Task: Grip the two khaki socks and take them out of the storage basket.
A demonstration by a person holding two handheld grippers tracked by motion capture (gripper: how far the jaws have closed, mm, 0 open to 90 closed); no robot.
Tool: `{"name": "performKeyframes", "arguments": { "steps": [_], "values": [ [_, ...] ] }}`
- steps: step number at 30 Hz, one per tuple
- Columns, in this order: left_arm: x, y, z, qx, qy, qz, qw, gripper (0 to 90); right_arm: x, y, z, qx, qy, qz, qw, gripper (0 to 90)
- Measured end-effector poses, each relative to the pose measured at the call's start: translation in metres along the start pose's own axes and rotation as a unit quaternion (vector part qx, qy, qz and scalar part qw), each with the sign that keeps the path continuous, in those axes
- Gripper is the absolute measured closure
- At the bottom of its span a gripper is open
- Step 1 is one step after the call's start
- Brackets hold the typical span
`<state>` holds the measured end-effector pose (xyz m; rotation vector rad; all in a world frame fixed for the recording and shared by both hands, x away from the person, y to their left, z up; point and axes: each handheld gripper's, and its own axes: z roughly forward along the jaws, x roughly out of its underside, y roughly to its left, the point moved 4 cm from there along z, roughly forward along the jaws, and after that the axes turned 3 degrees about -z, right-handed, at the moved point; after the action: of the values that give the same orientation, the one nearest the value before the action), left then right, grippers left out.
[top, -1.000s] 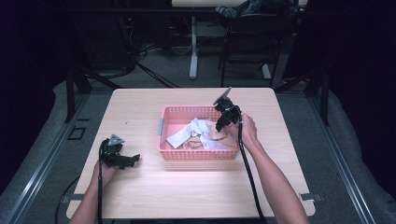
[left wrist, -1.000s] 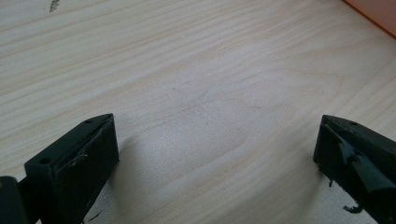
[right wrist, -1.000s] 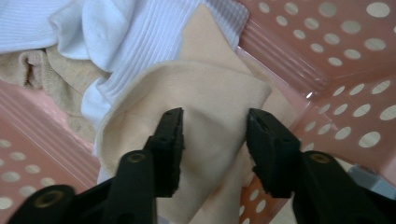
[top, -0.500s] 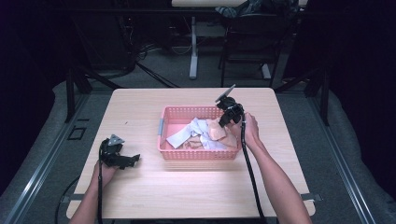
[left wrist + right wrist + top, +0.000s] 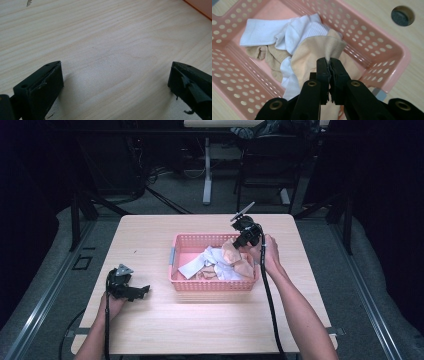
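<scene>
A pink perforated basket stands mid-table with white socks and tan socks heaped inside. My right gripper hangs over the basket's right end, shut on a tan sock that it lifts partly out of the pile. My left gripper lies low on the bare wood at the front left, jaws wide apart with nothing between them.
The light wooden table has a round cable hole near the basket's far right corner. A basket corner shows at the left gripper view's top right. Dark floor, chairs and table legs lie beyond the far edge.
The right gripper has risen a little and drawn back toward the basket's right side, pulling the tan sock up with it. The left gripper has stayed put.
</scene>
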<state>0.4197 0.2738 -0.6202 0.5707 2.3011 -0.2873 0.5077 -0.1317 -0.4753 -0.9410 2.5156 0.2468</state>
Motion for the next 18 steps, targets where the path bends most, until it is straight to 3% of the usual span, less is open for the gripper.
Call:
{"name": "performKeyframes", "arguments": {
  "steps": [18],
  "values": [
    [0.000, 0.000, 0.000, 0.000, 0.000, 0.000, 1.0000, 0.0, -0.010, 0.006, -0.032, -0.004, -0.036, -0.015, 0.9992, 86.2]
  ]
}}
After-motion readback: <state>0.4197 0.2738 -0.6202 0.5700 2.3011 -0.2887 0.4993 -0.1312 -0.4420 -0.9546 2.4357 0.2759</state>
